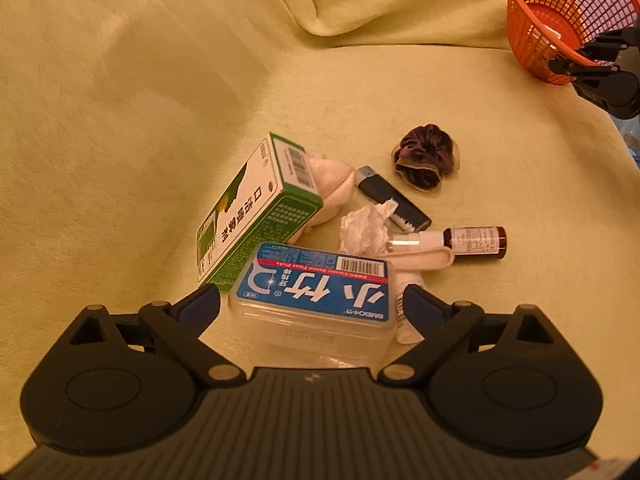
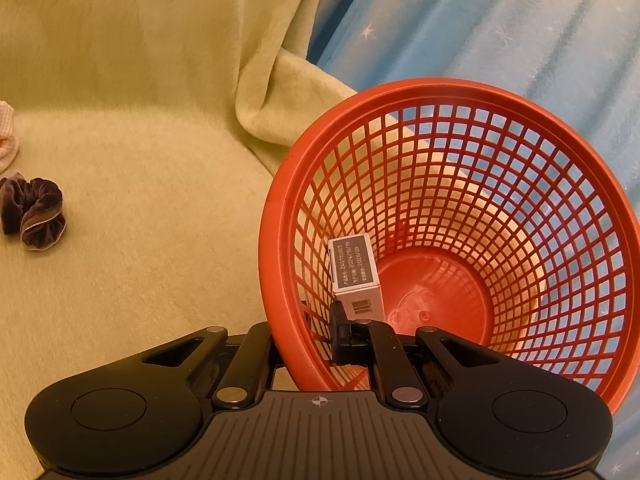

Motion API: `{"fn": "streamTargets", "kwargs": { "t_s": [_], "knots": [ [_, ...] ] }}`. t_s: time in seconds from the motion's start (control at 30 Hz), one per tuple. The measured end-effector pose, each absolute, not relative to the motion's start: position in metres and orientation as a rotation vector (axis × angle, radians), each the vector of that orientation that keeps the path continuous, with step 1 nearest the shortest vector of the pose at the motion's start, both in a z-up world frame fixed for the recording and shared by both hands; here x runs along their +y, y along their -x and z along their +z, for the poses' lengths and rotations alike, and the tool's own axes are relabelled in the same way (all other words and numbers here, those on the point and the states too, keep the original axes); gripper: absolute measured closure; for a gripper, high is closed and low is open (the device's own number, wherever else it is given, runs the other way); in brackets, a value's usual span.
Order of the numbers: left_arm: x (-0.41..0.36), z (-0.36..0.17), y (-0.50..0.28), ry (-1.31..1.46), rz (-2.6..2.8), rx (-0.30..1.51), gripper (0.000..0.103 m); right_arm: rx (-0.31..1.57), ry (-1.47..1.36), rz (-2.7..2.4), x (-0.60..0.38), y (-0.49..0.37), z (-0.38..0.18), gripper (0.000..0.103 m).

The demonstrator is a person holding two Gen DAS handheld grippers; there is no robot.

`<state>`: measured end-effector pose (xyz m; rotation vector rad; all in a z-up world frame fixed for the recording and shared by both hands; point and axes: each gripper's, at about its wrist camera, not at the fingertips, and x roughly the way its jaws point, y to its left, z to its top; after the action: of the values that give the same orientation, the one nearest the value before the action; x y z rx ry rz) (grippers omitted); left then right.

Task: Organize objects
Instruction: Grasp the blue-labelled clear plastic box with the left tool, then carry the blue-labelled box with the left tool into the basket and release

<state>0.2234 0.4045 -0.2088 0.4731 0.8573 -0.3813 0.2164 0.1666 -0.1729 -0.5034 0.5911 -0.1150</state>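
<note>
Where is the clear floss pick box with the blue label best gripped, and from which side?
Grip the floss pick box across its two short ends, coming down from above as the open left tool already straddles it. It lies flat, label up, and the green carton crowds its far long side, so the ends are freer.

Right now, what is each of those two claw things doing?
Left gripper: jaws open wide, either side of the clear floss-pick box, not gripping it.
Right gripper: jaws shut on the orange basket rim.

Home, fleece blanket (image 1: 120,100), starry curtain (image 2: 500,32)
</note>
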Motion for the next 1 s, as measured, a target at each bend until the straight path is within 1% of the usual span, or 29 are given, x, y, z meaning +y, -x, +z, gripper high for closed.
{"fn": "streamTargets", "kwargs": {
  "t_s": [0.07, 0.13, 0.37, 0.57, 1.0],
  "knots": [
    [0.405, -0.210, -0.224, -0.467, -0.380, 0.868, 0.016, 0.591, 0.504, -0.115, 0.167, -0.216, -0.173, 0.097],
    [0.404, -0.210, -0.222, -0.464, -0.374, 0.870, 0.017, 0.591, 0.505, -0.115, 0.166, -0.216, -0.173, 0.097],
    [0.403, -0.197, -0.212, -0.390, -0.313, 0.849, 0.018, 0.593, 0.519, -0.112, 0.168, -0.216, -0.175, 0.097],
    [0.394, -0.170, -0.202, -0.281, -0.296, 0.788, 0.018, 0.594, 0.525, -0.112, 0.168, -0.211, -0.176, 0.097],
    [0.325, -0.113, -0.226, -0.211, -0.441, 0.678, 0.018, 0.594, 0.527, -0.111, 0.168, -0.211, -0.176, 0.097]
  ]
}}
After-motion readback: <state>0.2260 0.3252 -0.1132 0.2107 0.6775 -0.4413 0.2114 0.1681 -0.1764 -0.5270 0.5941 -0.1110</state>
